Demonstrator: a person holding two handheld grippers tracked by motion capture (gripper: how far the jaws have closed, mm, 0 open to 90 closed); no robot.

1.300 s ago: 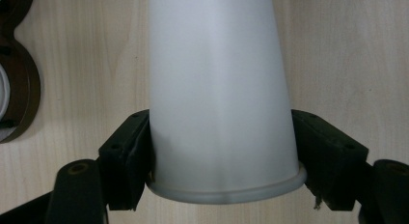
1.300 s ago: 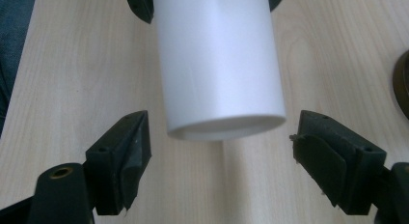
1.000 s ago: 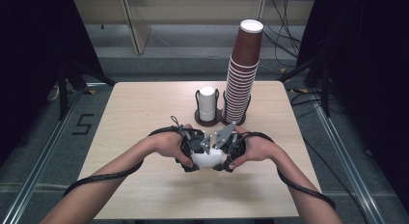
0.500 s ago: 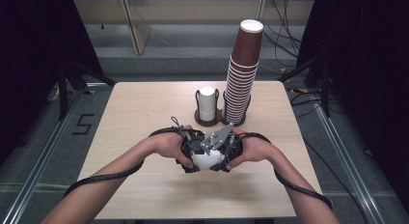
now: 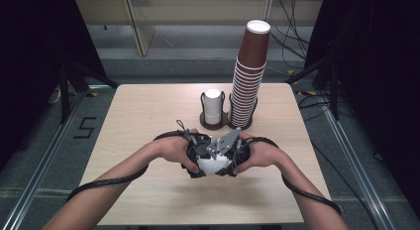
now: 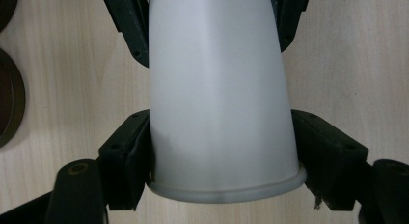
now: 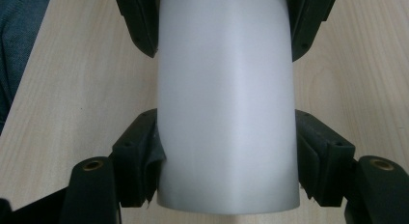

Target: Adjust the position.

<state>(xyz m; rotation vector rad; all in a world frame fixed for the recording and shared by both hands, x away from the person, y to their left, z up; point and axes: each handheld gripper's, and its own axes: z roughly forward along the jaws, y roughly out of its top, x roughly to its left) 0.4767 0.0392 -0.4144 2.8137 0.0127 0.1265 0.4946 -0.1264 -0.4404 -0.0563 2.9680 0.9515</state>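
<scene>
The white cup lies on its side just above the front middle of the table, held between both grippers. In the left gripper view its rimmed end sits between the 2 black jaws, whose pads press against both sides of the wall near the rim. In the right gripper view the cup's other end sits between that gripper's jaws; they have just been closing and now pinch it, and one side of the wall dents slightly at the pad. From above, the left gripper and right gripper meet nose to nose over the cup. Behind them stands a dark holder with another white cup and a tall stack of brown cups.
</scene>
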